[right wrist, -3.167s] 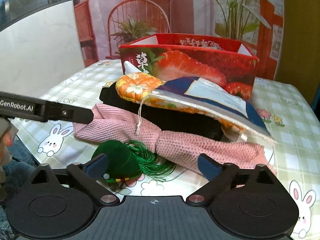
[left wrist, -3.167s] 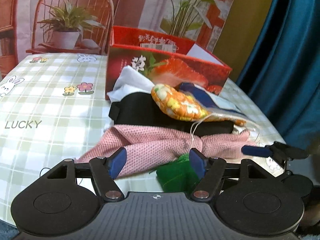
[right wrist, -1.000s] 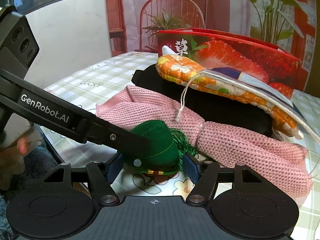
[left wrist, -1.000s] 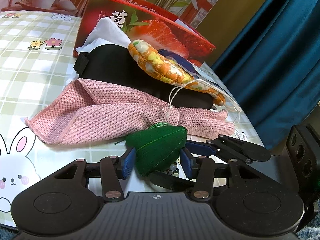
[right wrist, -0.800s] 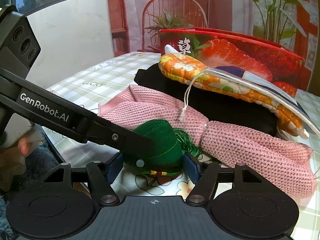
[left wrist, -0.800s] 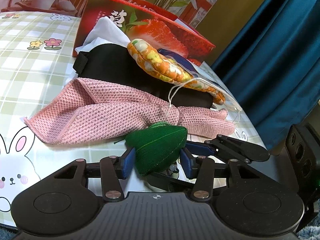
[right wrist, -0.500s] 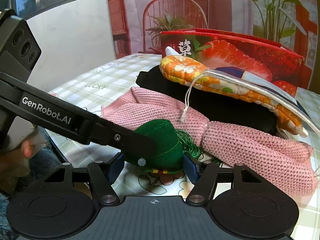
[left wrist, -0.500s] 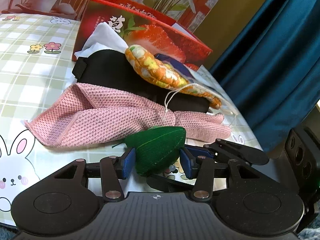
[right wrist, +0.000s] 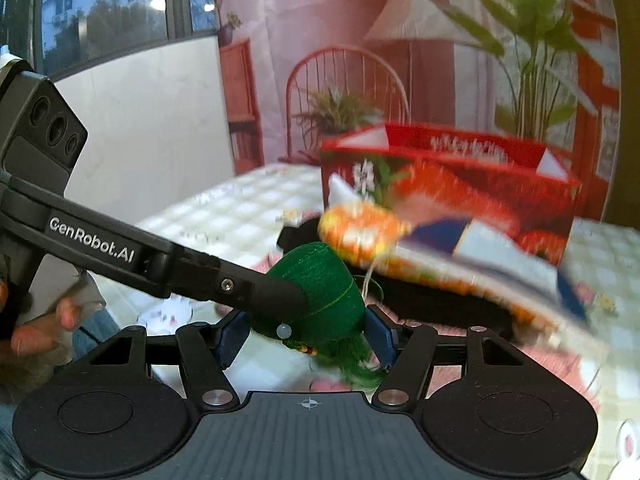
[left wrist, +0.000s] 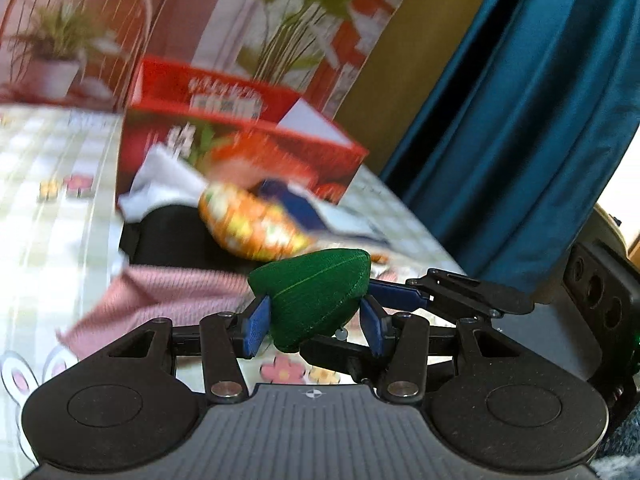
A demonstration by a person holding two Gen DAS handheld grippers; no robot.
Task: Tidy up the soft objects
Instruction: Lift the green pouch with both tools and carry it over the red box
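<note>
Green cone-shaped fabric pouch with tassel (left wrist: 316,300): lower centre of frame, clear of the checked tabletop (left wrist: 48,216), pinched between left claw (left wrist: 316,326) and right claw (right wrist: 306,338), both half-closed on it.

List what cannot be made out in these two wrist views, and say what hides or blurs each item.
- Printed lettering on the red strawberry cardboard box: motion blur, both views.
- Inside of that box: hidden by its front wall.
- Underside of the green stuffed leaf-shaped pouch: left view, hidden by left gripper.
- Its green tassel: right view, partly behind right gripper.
</note>
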